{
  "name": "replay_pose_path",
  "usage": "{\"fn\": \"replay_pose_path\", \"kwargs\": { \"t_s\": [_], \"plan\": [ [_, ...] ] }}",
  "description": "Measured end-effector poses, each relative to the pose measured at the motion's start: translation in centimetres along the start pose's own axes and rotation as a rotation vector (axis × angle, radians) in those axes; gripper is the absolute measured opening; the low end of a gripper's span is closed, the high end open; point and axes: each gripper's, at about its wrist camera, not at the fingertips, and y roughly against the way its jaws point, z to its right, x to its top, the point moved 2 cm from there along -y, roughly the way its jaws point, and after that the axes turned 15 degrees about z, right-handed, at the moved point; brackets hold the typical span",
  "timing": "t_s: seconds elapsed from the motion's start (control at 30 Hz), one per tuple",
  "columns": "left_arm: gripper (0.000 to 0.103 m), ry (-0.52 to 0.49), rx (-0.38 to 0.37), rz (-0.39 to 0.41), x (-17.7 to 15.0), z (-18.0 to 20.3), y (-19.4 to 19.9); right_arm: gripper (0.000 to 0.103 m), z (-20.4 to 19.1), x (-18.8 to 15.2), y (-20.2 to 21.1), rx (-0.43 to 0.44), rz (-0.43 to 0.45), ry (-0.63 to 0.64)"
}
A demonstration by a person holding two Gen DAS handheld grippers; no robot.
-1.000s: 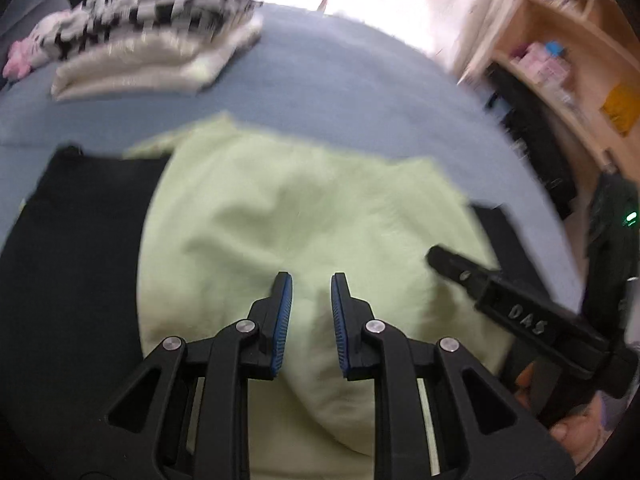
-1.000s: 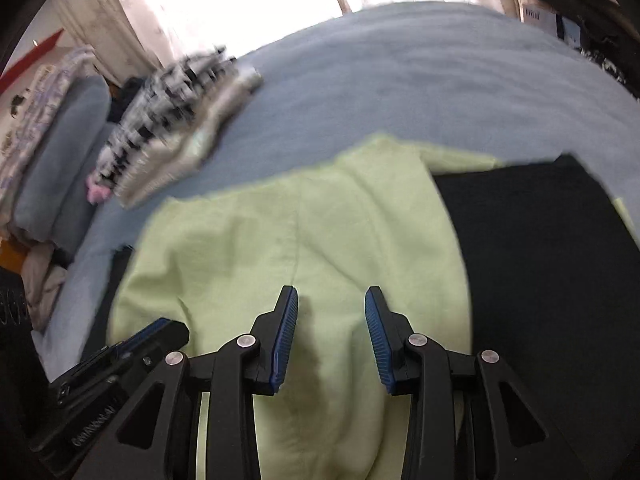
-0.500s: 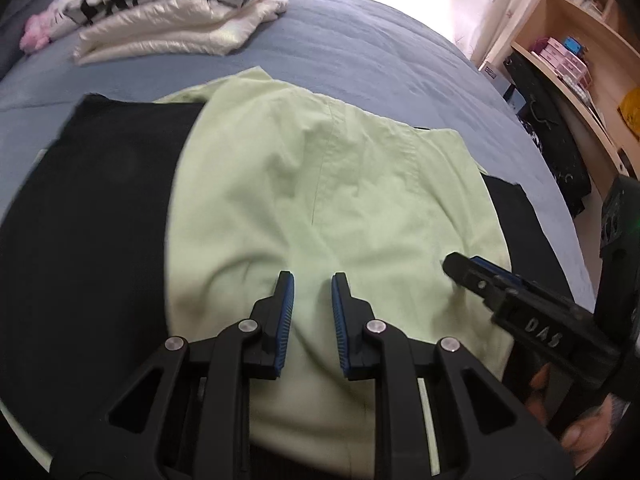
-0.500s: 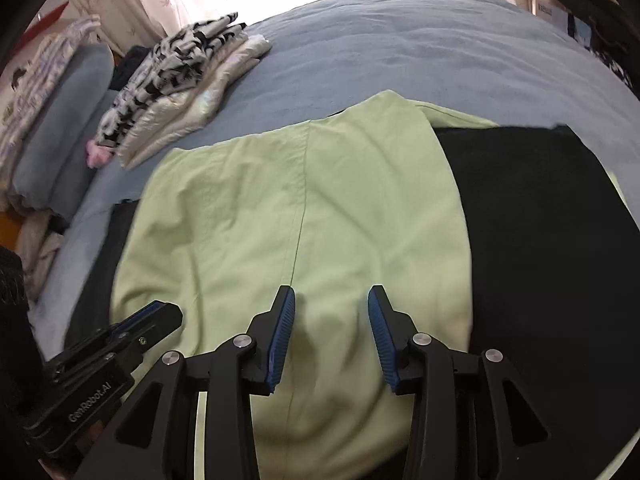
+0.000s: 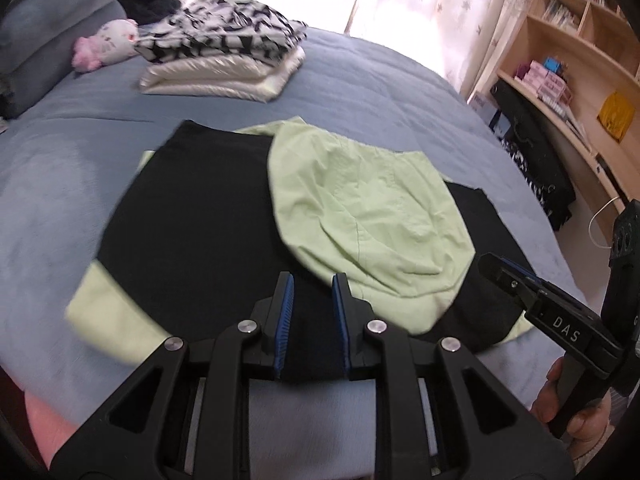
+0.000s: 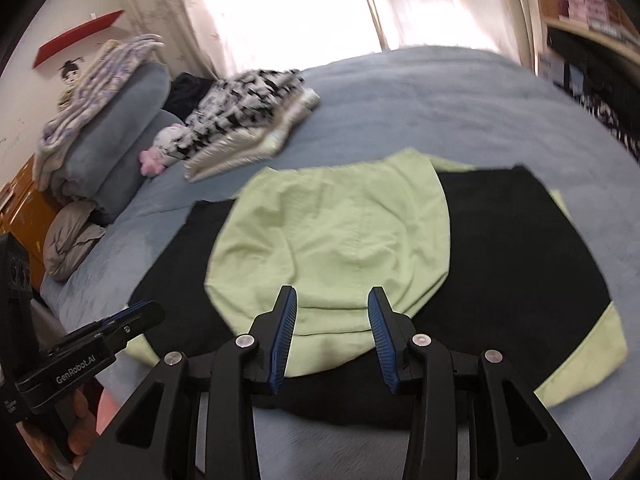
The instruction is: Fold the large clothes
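A large garment lies flat on the blue bed: a black part (image 5: 192,232) (image 6: 516,256) with a light green panel (image 5: 372,216) (image 6: 336,240) folded over its middle and green edges showing at the corners. My left gripper (image 5: 312,284) is open and empty, above the garment's near edge. My right gripper (image 6: 332,300) is open and empty, above the near edge of the green panel. Each gripper also shows at the side of the other's view.
A stack of folded clothes (image 5: 224,60) (image 6: 248,116) and a pink-and-white soft toy (image 5: 104,40) lie at the far side of the bed (image 5: 380,80). Grey pillows (image 6: 116,128) are at the left. Wooden shelves (image 5: 580,60) stand at the right.
Both grippers have pulled back and up from the green panel toward the near edge of the bed. More of the black garment and the bed shows now. The garment lies still.
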Motion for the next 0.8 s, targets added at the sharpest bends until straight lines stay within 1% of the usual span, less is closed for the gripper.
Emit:
{"fn": "replay_pose_path", "kwargs": {
  "t_s": [0.1,0.2,0.4,0.43,0.53,0.57,0.6,0.63,0.73,0.8],
  "plan": [
    [0.023,0.029,0.014,0.017,-0.4,-1.2,2.4,0.039,-1.2,0.2,2.5,0.004,0.046,0.016],
    [0.025,0.073,0.02,0.011,-1.1,-2.7,3.8,0.039,-2.0,0.0,4.1,0.004,0.073,0.027],
    [0.028,0.175,0.026,-0.057,-4.2,-6.1,4.9,0.039,-2.2,-0.8,5.8,-0.001,0.07,0.043],
    [0.03,0.189,0.027,-0.069,-4.8,-6.6,4.9,0.039,-2.1,-0.9,5.6,-0.003,0.067,0.044],
    [0.038,0.251,0.033,-0.096,-6.2,-8.2,4.3,0.039,-1.7,-1.4,5.2,0.0,0.05,0.056],
    [0.041,0.291,0.033,-0.103,-6.5,-8.9,3.9,0.039,-1.6,-1.5,5.0,0.002,0.045,0.058],
    [0.042,0.321,0.032,-0.105,-6.7,-9.4,3.6,0.039,-1.5,-1.5,4.5,0.005,0.04,0.06],
    [0.042,0.355,0.031,-0.103,-6.8,-10.0,3.3,0.039,-1.5,-1.7,4.1,0.008,0.033,0.062],
    [0.044,0.406,0.023,-0.082,-6.9,-10.9,2.3,0.038,-1.4,-2.2,2.6,0.008,0.019,0.07],
    [0.047,0.433,0.021,-0.071,-6.8,-11.2,1.3,0.038,-1.2,-2.3,1.3,0.005,0.013,0.068]
  ]
}}
